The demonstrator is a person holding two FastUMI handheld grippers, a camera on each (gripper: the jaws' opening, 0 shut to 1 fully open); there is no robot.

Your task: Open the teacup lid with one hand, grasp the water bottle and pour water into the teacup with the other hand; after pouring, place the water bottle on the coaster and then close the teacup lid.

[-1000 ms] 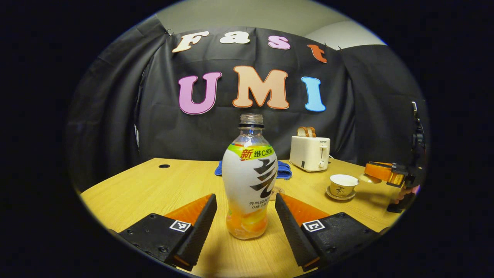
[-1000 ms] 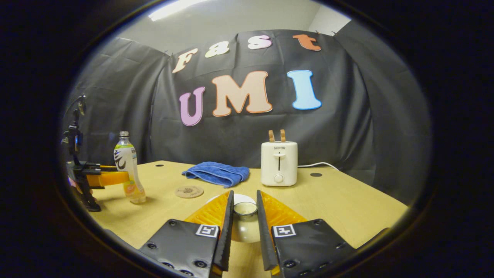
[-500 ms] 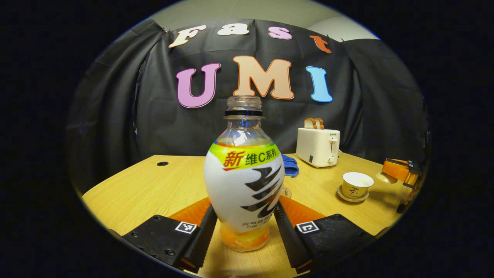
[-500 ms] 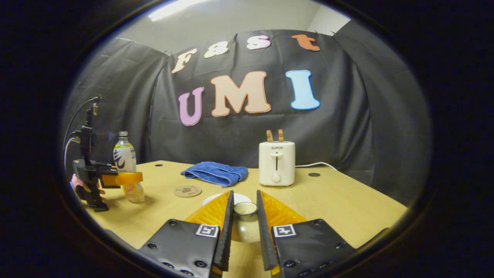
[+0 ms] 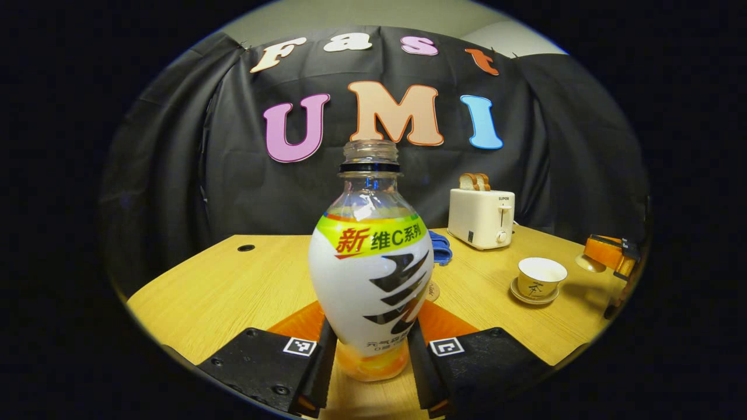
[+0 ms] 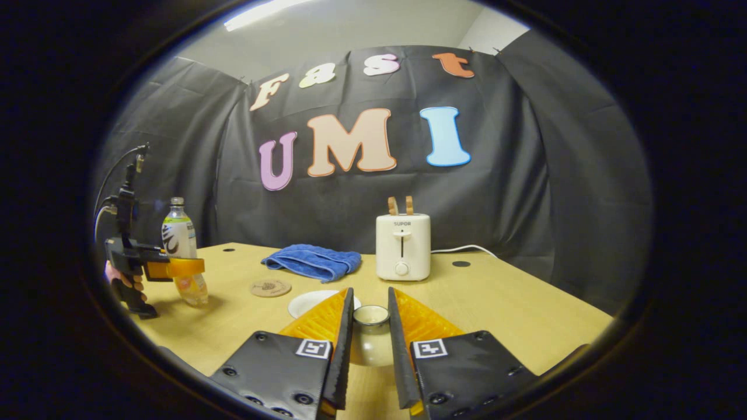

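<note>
The uncapped water bottle (image 5: 371,274), with a white label and orange drink at the bottom, stands upright on the table. My left gripper (image 5: 370,353) is shut on its lower body. The lidless teacup (image 5: 541,277) sits on its saucer to the right, and the round coaster (image 5: 433,290) peeks out behind the bottle. In the right gripper view my right gripper (image 6: 370,303) is shut on the white teacup lid (image 6: 370,344), held by its knob above the table. The teacup (image 6: 315,302) shows just left of those fingers. Far left are the coaster (image 6: 270,287), the bottle (image 6: 182,256) and the left gripper (image 6: 172,268).
A white toaster (image 6: 402,246) with bread slices stands at the back of the wooden table (image 6: 513,315), its cord trailing right. A crumpled blue towel (image 6: 312,261) lies left of it, behind the coaster. A hand (image 6: 119,283) holds the left gripper's handle.
My left gripper moved forward around the bottle and shut on its lower body. My right gripper, still holding the lid, drifted slightly right, away from the teacup.
</note>
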